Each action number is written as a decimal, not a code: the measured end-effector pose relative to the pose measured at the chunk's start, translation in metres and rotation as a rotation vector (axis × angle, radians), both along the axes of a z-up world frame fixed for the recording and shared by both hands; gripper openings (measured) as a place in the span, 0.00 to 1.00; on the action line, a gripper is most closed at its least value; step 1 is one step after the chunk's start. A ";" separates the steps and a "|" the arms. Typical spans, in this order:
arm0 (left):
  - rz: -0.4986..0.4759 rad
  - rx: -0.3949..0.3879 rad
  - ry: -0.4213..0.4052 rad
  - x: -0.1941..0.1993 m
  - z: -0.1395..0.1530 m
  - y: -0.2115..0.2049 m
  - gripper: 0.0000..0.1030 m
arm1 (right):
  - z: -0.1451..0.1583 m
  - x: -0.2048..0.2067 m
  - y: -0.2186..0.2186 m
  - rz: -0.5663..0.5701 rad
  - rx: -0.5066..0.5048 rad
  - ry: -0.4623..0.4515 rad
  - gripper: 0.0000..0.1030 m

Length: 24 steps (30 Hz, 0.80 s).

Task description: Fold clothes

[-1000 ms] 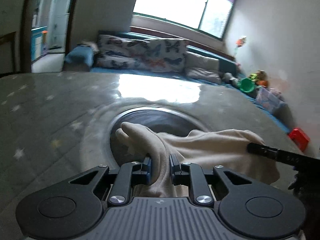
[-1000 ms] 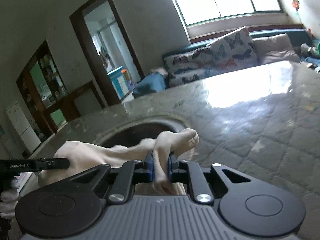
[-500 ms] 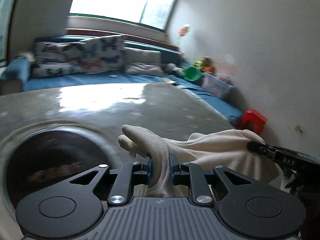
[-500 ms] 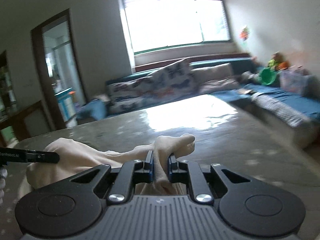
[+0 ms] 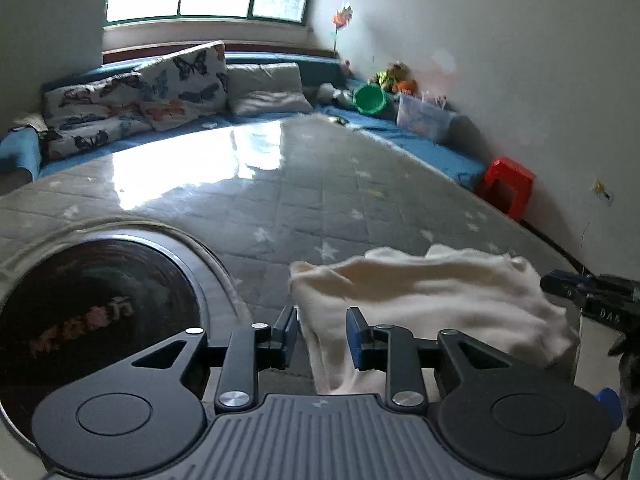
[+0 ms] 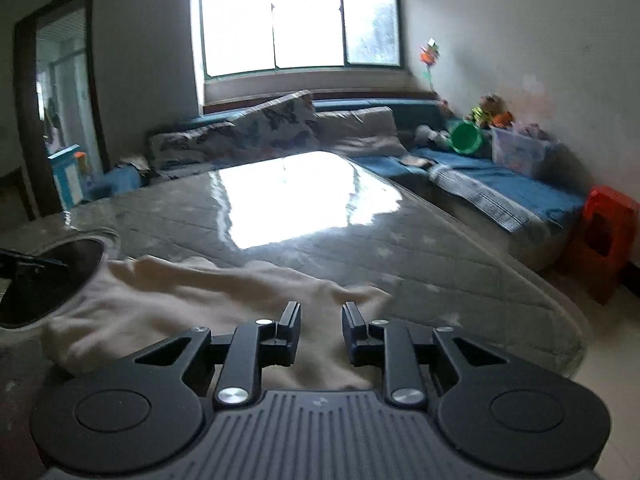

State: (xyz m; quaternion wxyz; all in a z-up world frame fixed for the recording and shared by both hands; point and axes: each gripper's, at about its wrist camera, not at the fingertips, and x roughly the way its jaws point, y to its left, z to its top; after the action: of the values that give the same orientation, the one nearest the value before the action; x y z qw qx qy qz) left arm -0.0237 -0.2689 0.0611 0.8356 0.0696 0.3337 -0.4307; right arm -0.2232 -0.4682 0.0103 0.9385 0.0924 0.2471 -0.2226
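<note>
A cream garment (image 5: 424,300) lies bunched on the grey star-quilted table (image 5: 320,208), right of a dark round inset (image 5: 92,312). My left gripper (image 5: 320,330) has its jaws opening; a fold of the garment runs between them, slack, brushing only the right pad. The right gripper (image 5: 580,292) shows at the garment's far right end. In the right wrist view the garment (image 6: 192,300) spreads out to the left. My right gripper (image 6: 320,320) hovers over its near edge with jaws opening and not pressing the cloth. The left gripper's tip (image 6: 28,264) shows at the left edge.
The table's right edge (image 6: 560,320) drops to the floor beside a red stool (image 6: 608,236). Behind stand a blue sofa (image 6: 500,184) with butterfly cushions (image 5: 160,92), a green bucket (image 5: 370,98), a clear storage box (image 5: 420,114) and a doorway (image 6: 60,120).
Both grippers swung right across the table, past the round inset, carrying the garment. Their jaws then parted and the pinched folds slipped free, so the garment now rests on the table.
</note>
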 end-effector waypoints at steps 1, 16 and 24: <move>-0.015 -0.011 -0.004 -0.004 0.002 0.001 0.29 | -0.001 0.004 0.008 0.029 -0.005 -0.008 0.22; -0.165 0.084 -0.005 -0.035 -0.028 -0.008 0.29 | -0.019 0.031 0.065 0.213 -0.022 0.017 0.25; -0.137 0.092 -0.038 -0.047 -0.020 0.006 0.38 | -0.013 0.071 0.049 0.228 0.010 0.039 0.41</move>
State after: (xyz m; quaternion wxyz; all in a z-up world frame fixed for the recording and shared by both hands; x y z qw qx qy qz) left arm -0.0707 -0.2625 0.0413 0.8062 0.1386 0.3318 -0.4699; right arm -0.1519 -0.4194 -0.0024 0.9523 0.0639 0.2753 -0.1148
